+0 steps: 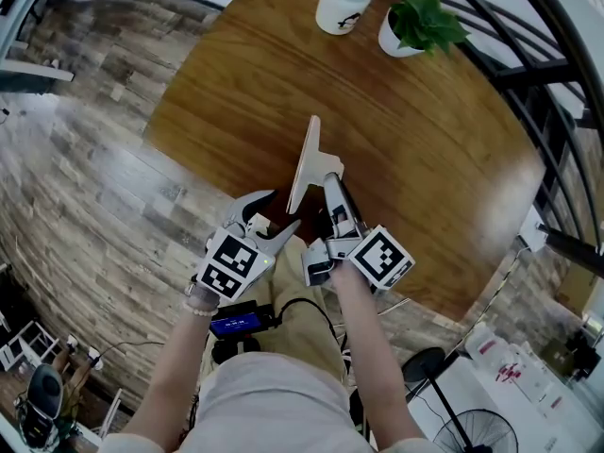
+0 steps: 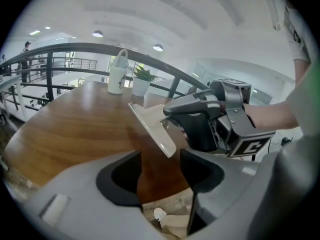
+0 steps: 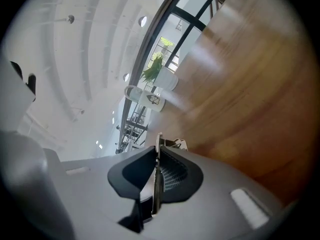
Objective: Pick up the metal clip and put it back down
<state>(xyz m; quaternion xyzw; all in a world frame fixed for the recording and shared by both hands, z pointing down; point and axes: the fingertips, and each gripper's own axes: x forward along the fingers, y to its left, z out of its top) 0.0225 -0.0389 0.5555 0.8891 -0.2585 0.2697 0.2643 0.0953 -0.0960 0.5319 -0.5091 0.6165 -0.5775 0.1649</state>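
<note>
Wood counter [image 1: 425, 159], round-ish, brown grain. I've got the metal clip [image 1: 304, 163] clamped in the R gripper [image 1: 332, 189]. It's a pale flat plate w/ metal hardware at the gripped end. It stands on edge, tilted, by the near edge of the counter. Can't tell from the head view whether its low end touches the wood.

In the right gripper view the R gripper [image 3: 156, 169] jaws are clenched tight on the thin edge of the clip [image 3: 158, 144], pads pressed to both faces.

The L gripper [image 1: 269, 213] sits just beside it on my left, also at the near edge. In the left gripper view the L gripper [image 2: 160, 171] is released, jaws apart, w/ only counter and floor showing in the gap. The clip [image 2: 152, 126] hangs just ahead of them, not between them.

At the far edge there's a white jug [image 1: 343, 0] and a potted plant [image 1: 420, 17] side by side, well apart from both grippers.
</note>
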